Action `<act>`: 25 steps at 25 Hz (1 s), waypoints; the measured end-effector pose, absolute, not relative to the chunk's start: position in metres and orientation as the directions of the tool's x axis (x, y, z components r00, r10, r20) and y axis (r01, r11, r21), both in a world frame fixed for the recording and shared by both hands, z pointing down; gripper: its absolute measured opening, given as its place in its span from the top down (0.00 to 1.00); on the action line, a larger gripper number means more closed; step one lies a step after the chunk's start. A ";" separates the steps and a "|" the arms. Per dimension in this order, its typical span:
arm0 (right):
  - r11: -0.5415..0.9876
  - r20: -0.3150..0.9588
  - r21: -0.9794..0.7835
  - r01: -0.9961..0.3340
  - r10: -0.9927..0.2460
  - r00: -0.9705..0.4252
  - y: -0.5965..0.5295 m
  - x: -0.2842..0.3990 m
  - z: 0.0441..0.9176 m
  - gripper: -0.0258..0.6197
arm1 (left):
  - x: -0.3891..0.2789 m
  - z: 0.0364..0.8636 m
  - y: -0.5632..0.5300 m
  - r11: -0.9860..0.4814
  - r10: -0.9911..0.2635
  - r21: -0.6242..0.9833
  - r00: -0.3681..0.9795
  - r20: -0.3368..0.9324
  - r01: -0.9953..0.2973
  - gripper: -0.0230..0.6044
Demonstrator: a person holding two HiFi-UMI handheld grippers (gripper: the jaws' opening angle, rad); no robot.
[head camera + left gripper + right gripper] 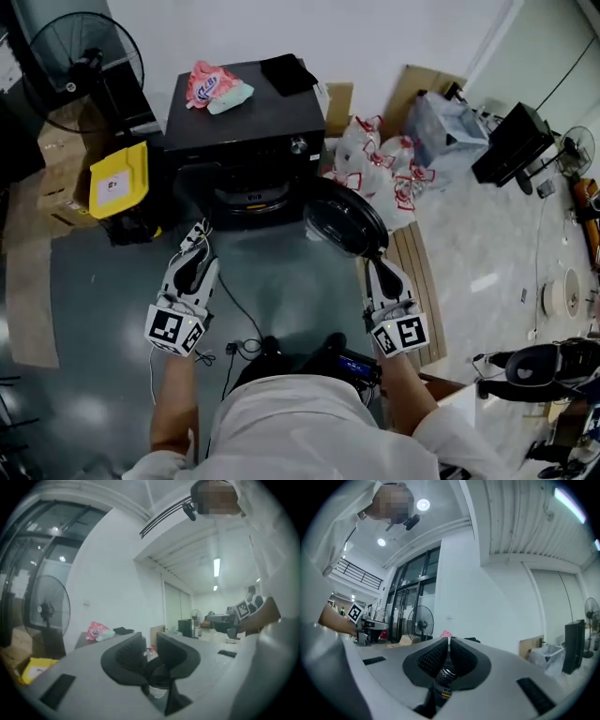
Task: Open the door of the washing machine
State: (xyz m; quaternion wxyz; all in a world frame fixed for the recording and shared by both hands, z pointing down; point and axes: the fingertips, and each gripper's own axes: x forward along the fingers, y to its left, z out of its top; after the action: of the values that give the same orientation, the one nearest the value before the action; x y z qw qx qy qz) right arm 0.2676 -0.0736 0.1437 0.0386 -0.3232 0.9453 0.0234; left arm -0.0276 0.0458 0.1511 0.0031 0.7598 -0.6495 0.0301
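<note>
The black washing machine point(246, 120) stands at the top centre of the head view. Its round dark door point(345, 217) hangs open, swung out to the right, and the drum opening point(249, 193) is exposed. My left gripper point(198, 231) is held level in front of the machine's lower left corner, apart from it. Its jaws point(150, 641) stand open with nothing between them. My right gripper point(369, 263) sits just below the open door's edge. It is shut point(449, 641) with the tips together and nothing held.
A pink packet point(212, 84) and a black cloth point(288, 73) lie on the machine's top. To its left are a yellow bin point(120, 178) and a fan point(84, 61). To its right are white bags point(375, 159) and a slatted wooden board point(418, 272). A cable point(239, 328) runs across the floor.
</note>
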 end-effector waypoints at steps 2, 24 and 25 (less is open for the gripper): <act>0.794 -0.111 0.044 -0.607 -0.600 -0.793 -0.053 0.258 0.122 0.90 | -0.046 0.127 0.076 -0.083 -0.996 -0.110 0.081 0.025 -0.990 0.84; 0.871 -0.089 -0.071 -0.486 -0.491 -0.867 0.165 0.305 0.129 0.90 | 0.032 0.121 0.311 0.086 -0.992 -0.041 -0.090 0.091 -0.995 0.95; 0.871 -0.083 -0.076 -0.486 -0.491 -0.867 0.173 0.308 0.133 0.90 | 0.036 0.123 0.319 0.094 -0.990 -0.048 -0.098 0.099 -0.994 0.95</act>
State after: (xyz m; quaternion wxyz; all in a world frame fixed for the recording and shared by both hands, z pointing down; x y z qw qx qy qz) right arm 0.3079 0.1728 0.1327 0.0497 -0.2527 0.9659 -0.0263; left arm 0.0355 0.3189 0.1228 0.0208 0.6712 -0.7392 0.0512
